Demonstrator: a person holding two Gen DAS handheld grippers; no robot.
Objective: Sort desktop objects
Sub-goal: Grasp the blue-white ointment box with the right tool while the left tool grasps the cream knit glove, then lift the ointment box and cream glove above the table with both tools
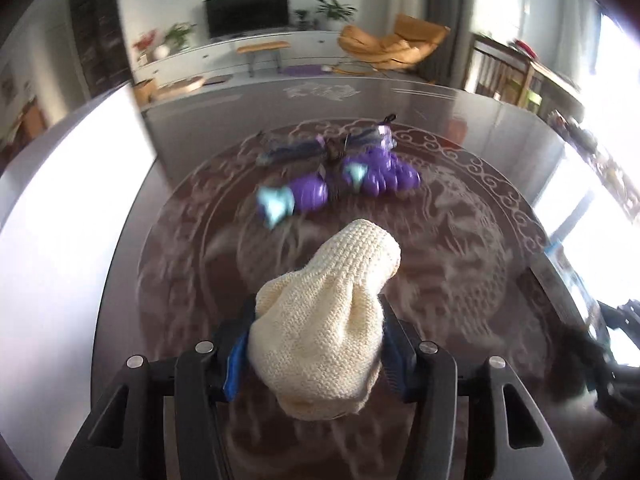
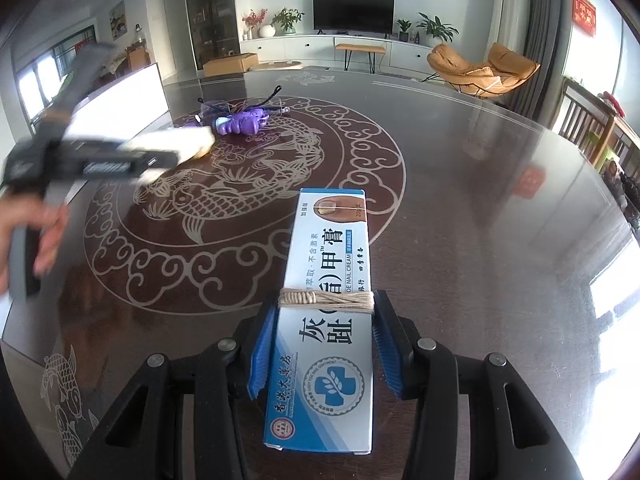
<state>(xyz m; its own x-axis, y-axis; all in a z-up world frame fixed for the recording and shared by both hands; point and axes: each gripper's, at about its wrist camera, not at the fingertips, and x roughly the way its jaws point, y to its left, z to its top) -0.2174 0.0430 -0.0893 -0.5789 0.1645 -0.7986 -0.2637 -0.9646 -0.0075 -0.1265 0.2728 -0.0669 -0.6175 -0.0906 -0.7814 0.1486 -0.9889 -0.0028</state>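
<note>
Two tools, knitted cream pouch, flat rectangular carton

Right gripper clamped on a string-wrapped nail cream box above the fish-patterned worktop, left gripper blurred, gripping a cream knitted item, purple toys beyond

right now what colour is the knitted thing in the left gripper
Cream, plain knit with no pattern: the knitted pouch, clearest in the left wrist view.
</note>
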